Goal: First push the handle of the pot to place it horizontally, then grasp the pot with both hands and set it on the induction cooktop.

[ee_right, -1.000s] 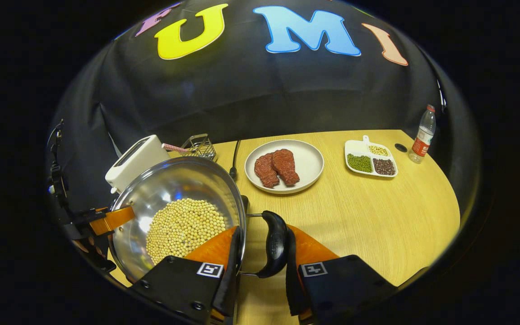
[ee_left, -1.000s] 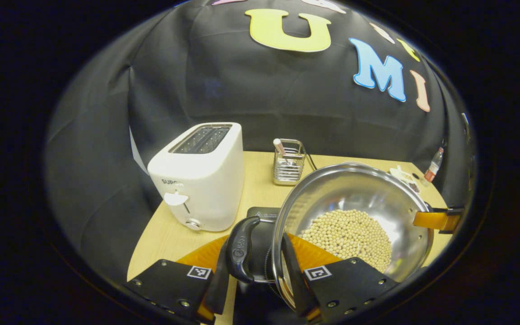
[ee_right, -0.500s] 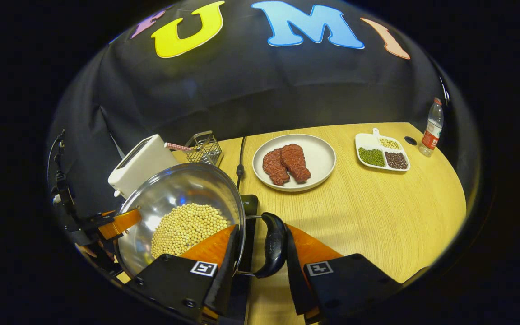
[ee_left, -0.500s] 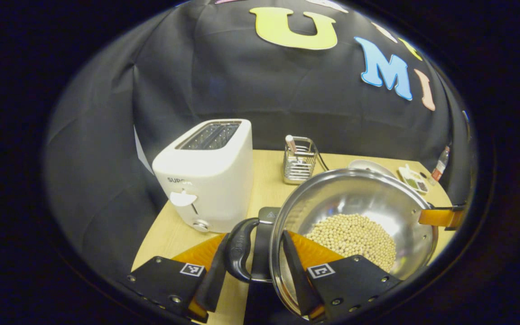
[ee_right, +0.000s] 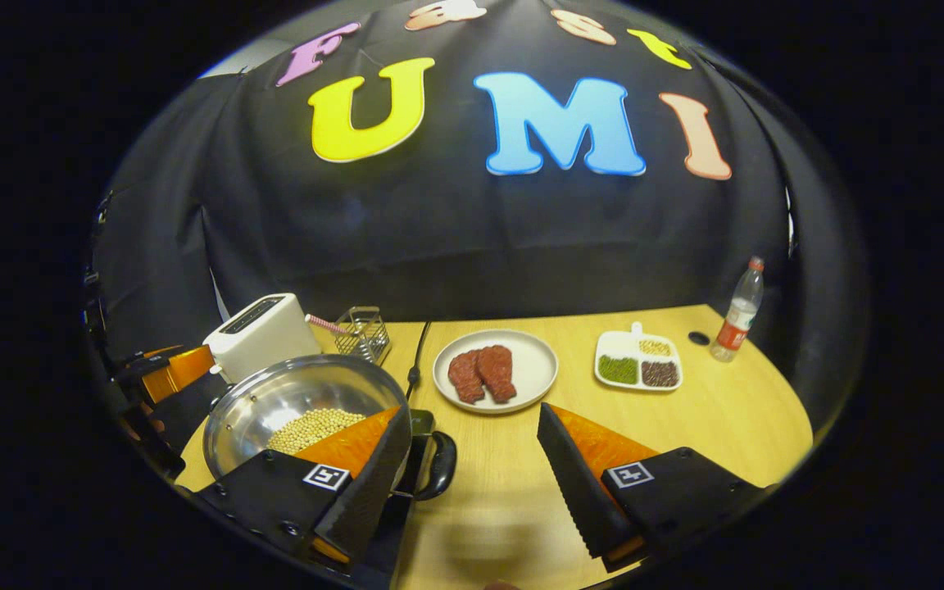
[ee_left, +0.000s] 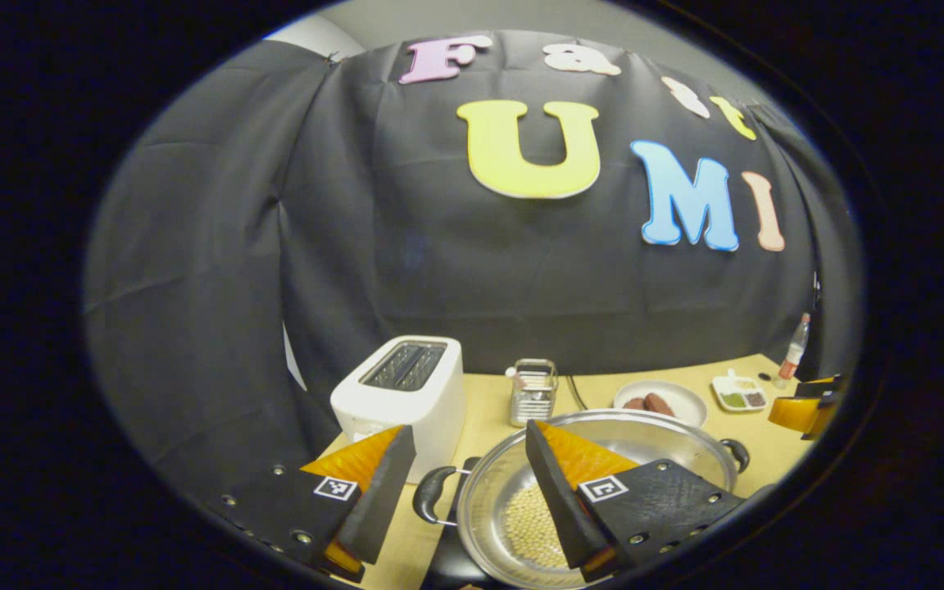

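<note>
Pot on the cooktop, both grippers released.
The pot (ee_right: 292,406) of beans sits on the induction cooktop (ee_right: 421,423) beside the toaster (ee_right: 260,334); left gripper (ee_left: 464,475) and right gripper (ee_right: 472,459) fingers spread wide, gripping nothing.

Shiny steel pot (ee_right: 292,397), glossy black plastic handles, smooth pale wood-grain table (ee_right: 726,414), matt cloth wall.

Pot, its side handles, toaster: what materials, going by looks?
Pot: polished metal, likely stainless steel; mirror-bright wall with reflections. Side handles: glossy black, probably moulded plastic, on thin metal wire brackets. Toaster: smooth white shell, probably plastic, with dark slots on top; it could also be painted metal.
</note>
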A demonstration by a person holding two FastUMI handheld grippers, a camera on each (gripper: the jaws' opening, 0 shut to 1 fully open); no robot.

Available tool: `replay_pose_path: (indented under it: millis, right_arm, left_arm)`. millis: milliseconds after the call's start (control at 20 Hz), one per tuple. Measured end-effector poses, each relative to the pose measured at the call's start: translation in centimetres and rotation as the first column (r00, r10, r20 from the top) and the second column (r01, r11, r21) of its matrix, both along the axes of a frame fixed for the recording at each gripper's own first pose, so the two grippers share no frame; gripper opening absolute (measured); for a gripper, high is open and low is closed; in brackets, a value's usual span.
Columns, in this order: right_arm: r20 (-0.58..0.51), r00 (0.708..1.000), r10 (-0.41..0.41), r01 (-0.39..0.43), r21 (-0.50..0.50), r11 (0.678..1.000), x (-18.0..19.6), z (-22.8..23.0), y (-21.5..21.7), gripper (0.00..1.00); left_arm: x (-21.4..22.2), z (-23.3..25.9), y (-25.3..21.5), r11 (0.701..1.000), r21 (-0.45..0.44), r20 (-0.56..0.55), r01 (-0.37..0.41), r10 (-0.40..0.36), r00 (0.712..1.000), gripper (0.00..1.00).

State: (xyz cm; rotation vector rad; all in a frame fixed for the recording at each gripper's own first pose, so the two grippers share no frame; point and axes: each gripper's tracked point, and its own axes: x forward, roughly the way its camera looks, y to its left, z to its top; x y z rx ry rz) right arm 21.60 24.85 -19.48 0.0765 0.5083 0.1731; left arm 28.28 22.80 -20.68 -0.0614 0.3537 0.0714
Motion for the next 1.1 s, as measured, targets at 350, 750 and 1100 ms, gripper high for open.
replay_pose_path:
  millis: [350,750,1100]
  right_arm:
    - [0.256,0.966,-0.046,0.062,-0.057,0.996,-3.9,8.1,-10.1,0.98]
    - [0.358,0.932,-0.062,0.081,-0.038,0.996,-11.1,13.0,-19.8,0.98]
    - [0.411,0.910,-0.055,0.065,-0.011,0.998,-17.4,15.5,-25.0,0.98]
  left_arm:
    - [-5.5,7.8,-7.3,0.999,-0.034,0.131,0.009,-0.004,0.991,0.80]
    - [-14.3,16.3,-17.2,0.999,-0.042,0.256,0.025,-0.014,0.967,0.80]
    - [-22.8,22.1,-22.2,0.998,0.045,0.326,0.036,-0.049,0.944,0.82]
